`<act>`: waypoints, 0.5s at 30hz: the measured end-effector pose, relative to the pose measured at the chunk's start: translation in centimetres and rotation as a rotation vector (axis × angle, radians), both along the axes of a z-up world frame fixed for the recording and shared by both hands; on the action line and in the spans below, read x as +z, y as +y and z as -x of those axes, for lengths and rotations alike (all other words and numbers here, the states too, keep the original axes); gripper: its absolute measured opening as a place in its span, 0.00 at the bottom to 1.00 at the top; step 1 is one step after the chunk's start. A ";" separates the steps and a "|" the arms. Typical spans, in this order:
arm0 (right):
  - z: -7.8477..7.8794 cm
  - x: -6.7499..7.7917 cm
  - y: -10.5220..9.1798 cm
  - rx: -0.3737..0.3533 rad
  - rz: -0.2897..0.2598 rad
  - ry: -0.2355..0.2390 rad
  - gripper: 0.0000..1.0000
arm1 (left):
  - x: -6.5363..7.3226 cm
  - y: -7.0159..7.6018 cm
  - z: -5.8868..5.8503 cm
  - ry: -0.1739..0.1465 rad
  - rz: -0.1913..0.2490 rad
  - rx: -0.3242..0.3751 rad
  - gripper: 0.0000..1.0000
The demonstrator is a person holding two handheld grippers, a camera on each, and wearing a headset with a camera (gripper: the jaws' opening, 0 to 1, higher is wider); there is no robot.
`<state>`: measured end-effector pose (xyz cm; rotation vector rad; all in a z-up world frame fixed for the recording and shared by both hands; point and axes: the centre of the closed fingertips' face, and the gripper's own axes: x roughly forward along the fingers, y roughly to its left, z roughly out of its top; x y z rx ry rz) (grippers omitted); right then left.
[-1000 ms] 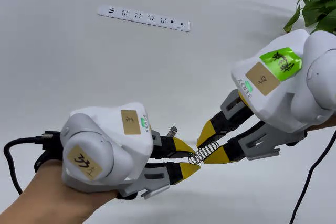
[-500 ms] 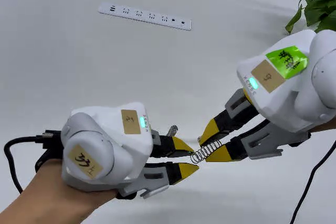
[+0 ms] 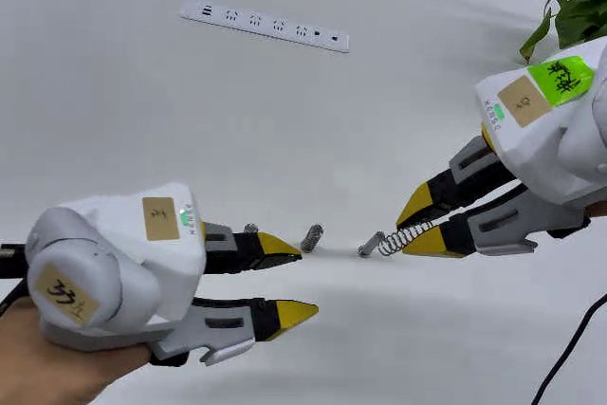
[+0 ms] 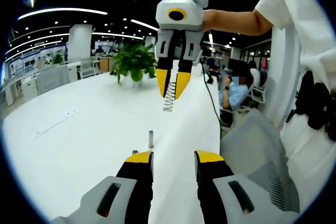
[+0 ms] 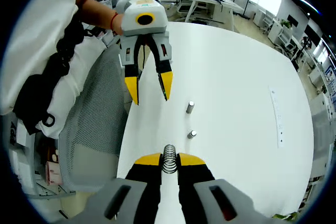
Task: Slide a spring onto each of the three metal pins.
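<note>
My right gripper [image 3: 405, 236] is shut on a thin coil spring [image 3: 387, 242] that sticks out leftward just above the white table; the spring [image 5: 169, 159] sits between its yellow fingertips. The left gripper [image 3: 294, 282] is open and holds nothing, a hand's width left of the spring. Between the two grippers stand short metal pins: one ribbed with a coil [image 3: 311, 237], one [image 3: 250, 229] by the left gripper's upper finger, and a grey stub [image 3: 365, 248] at the spring's free end. Two pins [image 5: 190, 107] [image 5: 192, 134] rise ahead of the right gripper. In the left gripper view a pin [image 4: 150, 139] stands before the open jaws.
A white power strip [image 3: 264, 26] lies at the back of the white table [image 3: 142, 120]. A potted plant [image 3: 574, 2] is at the far right corner. A black cable [image 3: 569, 348] hangs at the lower right. A mesh chair [image 5: 94, 129] stands beside the table's edge.
The left gripper has drawn back to the left, away from the spring, with its jaws wider apart. The right gripper has moved right and slightly up, still holding the spring.
</note>
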<state>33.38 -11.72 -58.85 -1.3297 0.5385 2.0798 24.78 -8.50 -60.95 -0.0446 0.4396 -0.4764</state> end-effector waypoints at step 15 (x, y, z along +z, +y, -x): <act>-4.2 -4.5 0.6 -0.065 0.074 -0.111 0.12 | -1.2 4.7 1.8 -0.001 -0.060 0.102 0.64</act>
